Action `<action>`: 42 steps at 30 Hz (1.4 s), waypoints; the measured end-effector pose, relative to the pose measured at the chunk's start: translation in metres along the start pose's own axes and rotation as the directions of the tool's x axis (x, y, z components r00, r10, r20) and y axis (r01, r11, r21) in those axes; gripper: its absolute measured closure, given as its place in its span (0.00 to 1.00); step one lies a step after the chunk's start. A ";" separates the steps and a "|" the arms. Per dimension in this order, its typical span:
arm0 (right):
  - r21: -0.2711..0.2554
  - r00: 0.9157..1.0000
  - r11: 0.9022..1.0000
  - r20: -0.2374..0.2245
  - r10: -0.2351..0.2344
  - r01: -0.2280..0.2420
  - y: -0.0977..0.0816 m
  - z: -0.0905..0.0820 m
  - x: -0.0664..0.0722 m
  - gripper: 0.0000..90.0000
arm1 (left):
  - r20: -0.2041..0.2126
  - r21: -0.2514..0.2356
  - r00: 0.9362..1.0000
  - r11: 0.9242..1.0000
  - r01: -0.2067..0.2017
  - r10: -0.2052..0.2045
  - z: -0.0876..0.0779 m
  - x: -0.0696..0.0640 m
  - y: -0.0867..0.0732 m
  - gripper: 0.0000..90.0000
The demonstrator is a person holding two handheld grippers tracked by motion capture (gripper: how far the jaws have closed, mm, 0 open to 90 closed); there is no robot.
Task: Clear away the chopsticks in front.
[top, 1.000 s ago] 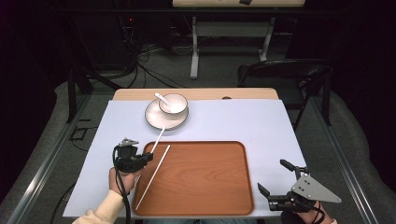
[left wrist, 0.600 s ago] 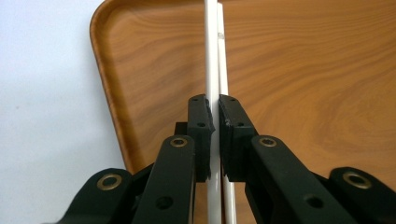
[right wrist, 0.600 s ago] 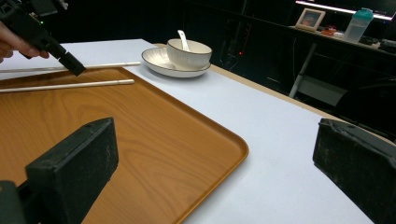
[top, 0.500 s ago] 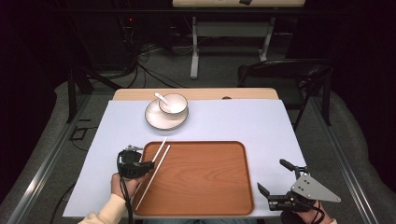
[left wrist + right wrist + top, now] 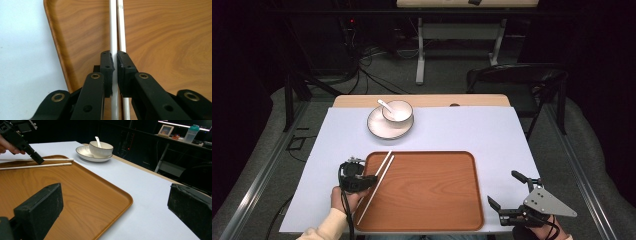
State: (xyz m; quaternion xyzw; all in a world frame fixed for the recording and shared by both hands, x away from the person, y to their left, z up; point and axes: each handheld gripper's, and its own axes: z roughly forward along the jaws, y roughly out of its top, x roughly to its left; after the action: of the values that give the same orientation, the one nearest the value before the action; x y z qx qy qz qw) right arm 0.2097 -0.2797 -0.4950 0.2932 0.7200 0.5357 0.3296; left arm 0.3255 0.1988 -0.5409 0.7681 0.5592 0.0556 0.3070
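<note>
The left hand-held gripper pinches one white chopstick (over the wooden tray); the right hand-held gripper gapes, released.

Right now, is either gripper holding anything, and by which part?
The left gripper has its jaws nearly shut on the white chopsticks, partway along their length over the wooden tray. The right gripper is open, holding nothing.

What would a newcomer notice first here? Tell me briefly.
The big wooden tray at the near middle of the table, with two white chopsticks lying along its left side. The left gripper is closed on one of them, while the right gripper hangs open off the tray's near right corner. Beyond the tray sits a bowl with a spoon on a plate.
</note>
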 end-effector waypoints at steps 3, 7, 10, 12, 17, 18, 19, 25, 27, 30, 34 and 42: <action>0.000 1.000 1.000 -0.001 0.000 0.000 0.000 0.000 0.000 0.00 | 0.001 0.008 1.000 1.000 -0.006 0.006 0.001 0.000 0.000 0.92; -0.001 1.000 1.000 -0.001 0.001 -0.001 0.000 0.000 0.000 0.00 | 0.001 0.011 1.000 1.000 -0.009 0.009 0.001 0.001 0.000 0.92; 0.000 1.000 1.000 0.000 0.002 -0.002 0.000 0.000 0.000 0.00 | 0.006 0.015 1.000 1.000 -0.007 0.007 0.000 0.001 -0.001 0.93; 0.001 1.000 1.000 -0.001 0.001 -0.001 0.000 0.000 0.000 0.00 | 0.009 0.015 1.000 1.000 -0.006 0.006 0.000 0.001 -0.001 0.93; -0.001 1.000 1.000 0.000 0.000 0.000 0.000 0.000 0.000 0.00 | 0.012 0.020 1.000 1.000 -0.005 0.005 -0.001 0.001 -0.003 0.93; 0.000 1.000 1.000 0.000 0.000 0.000 0.000 0.000 0.000 0.00 | 0.010 0.010 1.000 1.000 0.000 0.000 -0.002 0.001 -0.003 0.92; 0.000 1.000 1.000 0.000 0.000 0.000 0.000 0.000 0.000 0.00 | 0.010 0.010 1.000 1.000 0.000 0.000 -0.002 0.001 -0.003 0.90; 0.000 1.000 1.000 -0.001 0.001 -0.001 0.000 0.000 0.000 0.00 | 0.002 -0.013 1.000 1.000 0.004 -0.004 -0.006 0.002 -0.001 0.70; 0.001 1.000 1.000 0.000 0.002 -0.002 0.000 0.000 0.000 0.00 | -0.013 -0.035 1.000 0.999 -0.017 0.017 -0.009 0.002 0.001 0.54; 0.003 1.000 1.000 -0.002 0.002 -0.002 0.000 0.001 0.000 0.00 | -0.041 -0.080 0.993 0.991 -0.110 0.107 -0.018 -0.005 0.003 0.37; 0.000 1.000 1.000 -0.001 0.000 0.000 0.000 0.000 0.000 0.00 | -0.072 -0.162 0.978 0.965 -0.207 0.198 -0.035 -0.016 0.004 0.24; 0.002 1.000 1.000 0.003 -0.001 0.001 0.000 0.000 0.000 0.00 | -0.075 -0.305 0.959 0.909 -0.282 0.273 -0.066 -0.014 -0.010 0.09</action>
State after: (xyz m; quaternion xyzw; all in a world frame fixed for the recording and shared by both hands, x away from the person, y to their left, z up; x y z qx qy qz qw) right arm 0.2099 -0.2795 -0.4951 0.2942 0.7202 0.5342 0.3307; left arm 0.2838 0.2146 -0.4897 0.7803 0.4332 0.1983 0.4051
